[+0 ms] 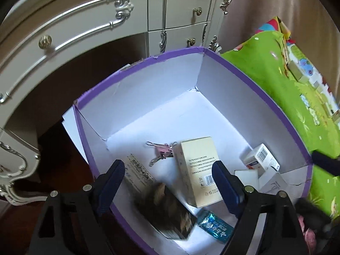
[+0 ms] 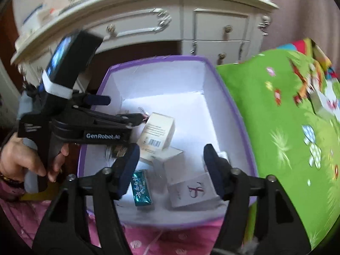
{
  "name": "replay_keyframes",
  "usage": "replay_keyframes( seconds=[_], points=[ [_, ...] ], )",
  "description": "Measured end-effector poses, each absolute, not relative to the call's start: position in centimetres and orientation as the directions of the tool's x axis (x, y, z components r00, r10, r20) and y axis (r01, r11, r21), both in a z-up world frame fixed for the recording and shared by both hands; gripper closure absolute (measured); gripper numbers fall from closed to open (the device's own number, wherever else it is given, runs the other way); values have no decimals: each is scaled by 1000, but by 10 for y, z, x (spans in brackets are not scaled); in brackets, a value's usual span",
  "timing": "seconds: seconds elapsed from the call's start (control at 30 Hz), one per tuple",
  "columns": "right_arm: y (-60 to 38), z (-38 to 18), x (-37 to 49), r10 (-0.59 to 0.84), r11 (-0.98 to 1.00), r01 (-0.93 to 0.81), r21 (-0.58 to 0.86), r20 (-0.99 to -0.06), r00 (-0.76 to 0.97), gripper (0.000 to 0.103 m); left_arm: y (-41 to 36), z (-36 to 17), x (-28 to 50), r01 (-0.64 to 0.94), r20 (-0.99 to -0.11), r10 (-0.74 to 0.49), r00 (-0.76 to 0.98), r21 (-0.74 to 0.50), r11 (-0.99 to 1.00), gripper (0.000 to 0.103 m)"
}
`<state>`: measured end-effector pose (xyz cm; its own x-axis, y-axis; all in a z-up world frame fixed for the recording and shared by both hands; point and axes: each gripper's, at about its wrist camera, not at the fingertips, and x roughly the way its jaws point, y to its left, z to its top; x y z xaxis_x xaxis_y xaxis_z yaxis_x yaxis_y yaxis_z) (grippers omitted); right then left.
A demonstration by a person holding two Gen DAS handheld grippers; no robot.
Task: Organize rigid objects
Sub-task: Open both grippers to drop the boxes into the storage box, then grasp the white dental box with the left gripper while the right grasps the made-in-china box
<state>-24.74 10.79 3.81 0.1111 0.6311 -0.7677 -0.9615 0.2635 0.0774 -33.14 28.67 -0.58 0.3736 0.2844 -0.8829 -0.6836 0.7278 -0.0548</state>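
A purple-rimmed white box holds several items: a cream carton, a dark carton, a blue packet, pink binder clips and small white cartons. My left gripper is open and empty above the box, over the dark carton. In the right wrist view the box shows the cream carton, blue packet and a white carton with a purple logo. My right gripper is open and empty over the box's near end. The left gripper body is at the box's left.
A cream dresser with silver handles stands behind the box. A green play mat with small blocks lies to the right. Pink fabric lies in front of the box. Dark wood floor lies under the dresser at the left.
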Motion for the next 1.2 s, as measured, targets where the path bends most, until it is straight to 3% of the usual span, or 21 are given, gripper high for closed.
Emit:
replay_keyframes(
  seconds=[0.2, 0.3, 0.4, 0.53, 0.63, 0.8, 0.97, 1.07, 1.2],
  points=[
    [33, 61, -212, 649, 426, -903, 51, -713, 266, 22, 262, 9, -305, -648, -880, 312, 359, 5, 761, 18],
    [-24, 62, -189, 592, 563, -826, 16, -706, 389, 18, 223, 23, -272, -544, -855, 286, 433, 5, 839, 18],
    [-85, 52, -162, 490, 705, -709, -1, -722, 489, 18, 164, 30, -227, -355, -844, 148, 516, -53, 933, 16],
    [-175, 38, -122, 345, 850, -527, -10, -746, 570, 17, 68, 25, -154, -37, -847, -139, 513, -184, 982, 16],
    [-246, 29, -88, 245, 936, -353, 22, -760, 602, 17, 10, 24, -109, 98, -833, -228, 505, -207, 973, 16],
    [-335, 28, -27, 108, 993, -111, 48, -759, 642, 17, -49, 22, -50, 206, -820, -281, 499, -203, 957, 16],
    [-414, 21, 41, 38, 966, 169, 195, -755, 654, 17, -100, 16, -4, 266, -822, -324, 468, -218, 939, 16],
    [-424, 18, 75, 80, 947, 186, 263, -751, 656, 17, -123, 14, 18, 275, -816, -335, 472, -225, 935, 16],
    [-427, 16, 120, 14, 947, 233, 221, -754, 657, 17, -148, 15, 42, 293, -806, -341, 483, -218, 931, 16]
  ],
)
